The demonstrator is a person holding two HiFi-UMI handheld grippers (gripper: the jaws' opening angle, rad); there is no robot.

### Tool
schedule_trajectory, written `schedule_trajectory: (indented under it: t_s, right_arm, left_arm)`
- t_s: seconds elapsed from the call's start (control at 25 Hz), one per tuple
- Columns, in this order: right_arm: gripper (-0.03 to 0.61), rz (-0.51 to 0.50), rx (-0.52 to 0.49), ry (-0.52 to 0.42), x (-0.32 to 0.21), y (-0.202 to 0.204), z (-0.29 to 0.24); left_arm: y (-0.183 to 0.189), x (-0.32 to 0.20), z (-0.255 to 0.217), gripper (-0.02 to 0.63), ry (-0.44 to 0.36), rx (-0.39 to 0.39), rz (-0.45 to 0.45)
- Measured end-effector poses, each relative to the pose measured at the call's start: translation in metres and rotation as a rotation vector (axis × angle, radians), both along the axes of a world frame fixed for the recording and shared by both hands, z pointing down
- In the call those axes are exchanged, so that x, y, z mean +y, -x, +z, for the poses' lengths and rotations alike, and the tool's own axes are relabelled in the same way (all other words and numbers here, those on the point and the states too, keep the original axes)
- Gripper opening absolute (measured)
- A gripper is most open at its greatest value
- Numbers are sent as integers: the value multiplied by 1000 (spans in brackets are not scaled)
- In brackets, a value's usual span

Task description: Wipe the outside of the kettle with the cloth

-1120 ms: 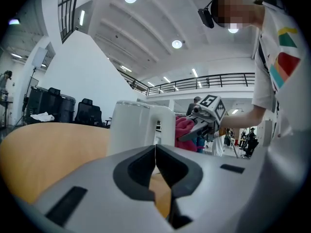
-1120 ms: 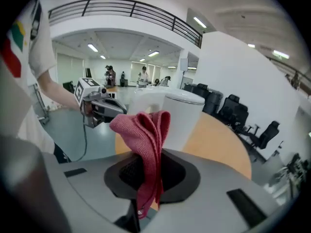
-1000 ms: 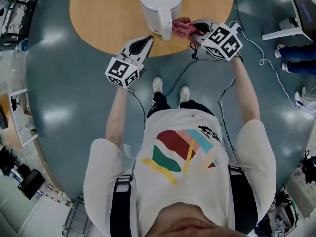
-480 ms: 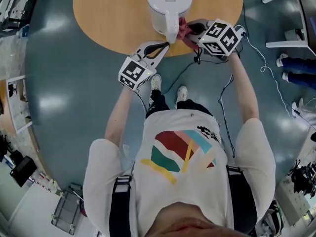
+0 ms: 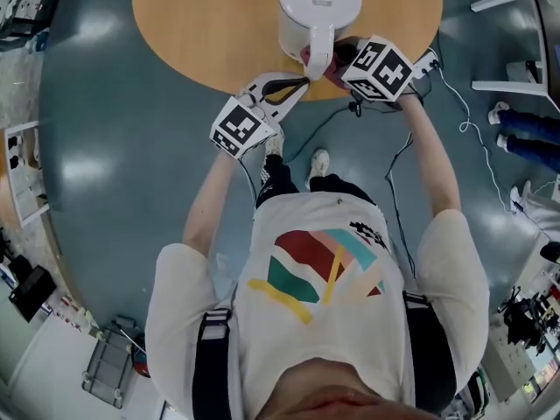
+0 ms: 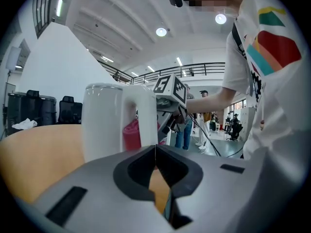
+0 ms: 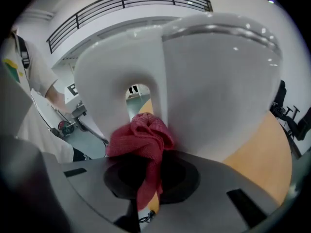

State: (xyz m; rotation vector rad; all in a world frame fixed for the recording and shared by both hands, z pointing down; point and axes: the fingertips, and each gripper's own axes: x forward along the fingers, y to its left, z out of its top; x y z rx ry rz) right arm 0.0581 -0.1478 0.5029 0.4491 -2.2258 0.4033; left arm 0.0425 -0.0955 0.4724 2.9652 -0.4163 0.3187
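Right gripper view has the right gripper pinching the red cloth against the white kettle beside its handle, near the front edge of the table, while the left gripper holds its jaws pressed together, empty.

Ahead of the left gripper, the handle of the kettle covers most of the cloth (one red strip shows). In the head view, the cube on the right gripper hides its jaw tips; the top edge clips the kettle beyond.
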Motion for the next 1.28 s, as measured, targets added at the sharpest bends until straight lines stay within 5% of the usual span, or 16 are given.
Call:
schedule_trajectory:
  t_s: [0.52,0.72,0.88,1.16,1.28]
  right_arm:
    - [48,-54,357,-64,3,-21,41]
    - [47,-15,358,-55,17,-38,54]
    - [48,194,185,-68,30,-56,33]
    - [48,749,-394,-270,37,-91,-88]
    - [48,914,-644,-309,56,-103,-122]
  left_arm:
    - [10,0,-2,44,20,16,19]
    - [18,-4,-10,44,27,41,-29]
    - [39,-11,-31,45,36,131,-173]
    - [59,-20,-95,46,-117,223,-430]
    - [61,-10,-113,46,-130,291,-524]
